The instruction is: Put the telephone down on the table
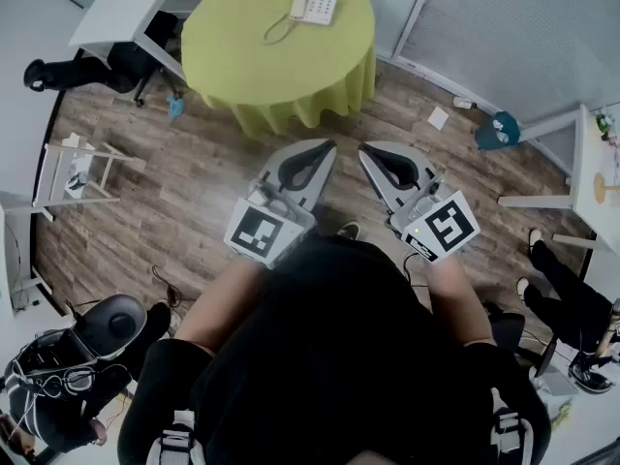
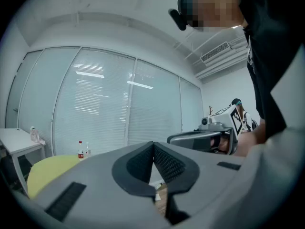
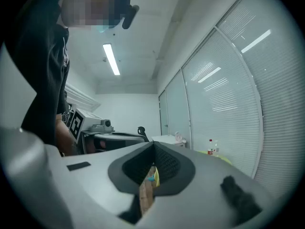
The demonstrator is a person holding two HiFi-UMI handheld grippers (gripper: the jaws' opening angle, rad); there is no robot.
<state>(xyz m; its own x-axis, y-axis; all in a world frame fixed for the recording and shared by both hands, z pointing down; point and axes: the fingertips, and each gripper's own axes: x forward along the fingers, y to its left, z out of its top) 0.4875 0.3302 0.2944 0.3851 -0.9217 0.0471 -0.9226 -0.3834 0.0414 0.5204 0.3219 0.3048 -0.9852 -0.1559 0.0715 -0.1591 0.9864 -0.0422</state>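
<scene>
Seeing a round table point(image 1: 281, 71) in yellow-green cloth. The left gripper point(image 1: 320, 155) and right gripper point(image 1: 376, 155) are both clamped together, empty, well short of it. A white corded telephone point(image 1: 316, 1) sits on the tabletop's far side, cord looping off.

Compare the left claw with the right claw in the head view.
The left claw leans toward the picture's right, the right claw toward its left, so their tips converge. The left cube and the right cube bear different black patterns. Both are shut, empty, over the wood floor short of the green table.
</scene>
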